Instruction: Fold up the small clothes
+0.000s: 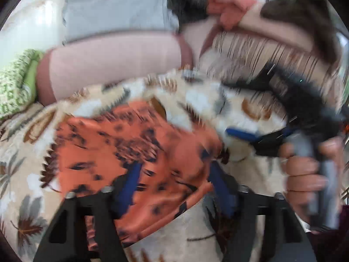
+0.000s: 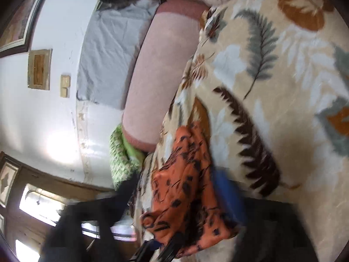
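An orange garment with black print [image 1: 135,152] lies on a beige leaf-patterned blanket [image 1: 28,174]. My left gripper [image 1: 174,187] has its blue-padded fingers [image 1: 128,183] apart, with the garment's near part between and over them. My right gripper [image 1: 246,134] shows at the right, held in a hand, its blue tip at the garment's right edge. In the right wrist view the garment [image 2: 185,192] hangs bunched between the blurred fingers of the right gripper [image 2: 174,196], one blue pad [image 2: 226,194] against it. The view is rolled sideways.
A pink bolster pillow [image 1: 113,65] and a grey pillow [image 1: 113,8] lie at the back. A green patterned cloth [image 1: 17,83] is at the left. A pile of clothes [image 1: 261,35] sits at the back right. A white wall [image 2: 43,109] and wooden door [image 2: 26,218] are beyond.
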Demonstrator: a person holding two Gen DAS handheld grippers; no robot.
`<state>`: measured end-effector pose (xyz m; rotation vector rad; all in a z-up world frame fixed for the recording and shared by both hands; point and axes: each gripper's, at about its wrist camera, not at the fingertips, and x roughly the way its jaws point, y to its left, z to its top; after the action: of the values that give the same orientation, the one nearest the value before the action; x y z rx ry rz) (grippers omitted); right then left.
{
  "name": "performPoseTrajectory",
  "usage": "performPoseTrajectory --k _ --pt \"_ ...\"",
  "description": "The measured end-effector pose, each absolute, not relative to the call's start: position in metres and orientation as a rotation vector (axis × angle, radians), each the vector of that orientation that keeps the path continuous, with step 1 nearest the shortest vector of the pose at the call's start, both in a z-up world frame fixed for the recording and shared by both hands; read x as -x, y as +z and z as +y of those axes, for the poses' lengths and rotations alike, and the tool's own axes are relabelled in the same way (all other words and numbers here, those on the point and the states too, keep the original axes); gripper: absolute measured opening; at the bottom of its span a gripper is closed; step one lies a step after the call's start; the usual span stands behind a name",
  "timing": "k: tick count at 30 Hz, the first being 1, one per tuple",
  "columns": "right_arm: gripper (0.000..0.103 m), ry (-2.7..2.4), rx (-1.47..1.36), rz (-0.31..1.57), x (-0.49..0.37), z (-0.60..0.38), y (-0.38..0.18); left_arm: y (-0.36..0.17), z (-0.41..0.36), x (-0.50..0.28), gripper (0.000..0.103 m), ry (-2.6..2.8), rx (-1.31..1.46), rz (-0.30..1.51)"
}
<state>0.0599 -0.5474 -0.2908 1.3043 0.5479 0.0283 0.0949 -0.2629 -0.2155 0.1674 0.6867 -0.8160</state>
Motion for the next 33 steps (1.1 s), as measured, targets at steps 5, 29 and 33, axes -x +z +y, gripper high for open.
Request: performPoseTrajectory --k 5,29,33 --pt "0.085 0.077 -1.202 0.649 -0.081 -0.512 -0.286 -0.204 -0.192 -0.102 0.074 -0.706 -0.1 0.628" --pt "0.029 -0.35 -0.648 0.884 -0.085 -0.431 -0.284 -0.269 -0.137 -0.143 0.076 -0.481 -0.084 0.817" --pt "0.029 -0.337 -0.59 0.723 -0.079 -0.427 -0.249 -0.253 -0.13 -0.134 0.076 -0.513 -0.055 0.763"
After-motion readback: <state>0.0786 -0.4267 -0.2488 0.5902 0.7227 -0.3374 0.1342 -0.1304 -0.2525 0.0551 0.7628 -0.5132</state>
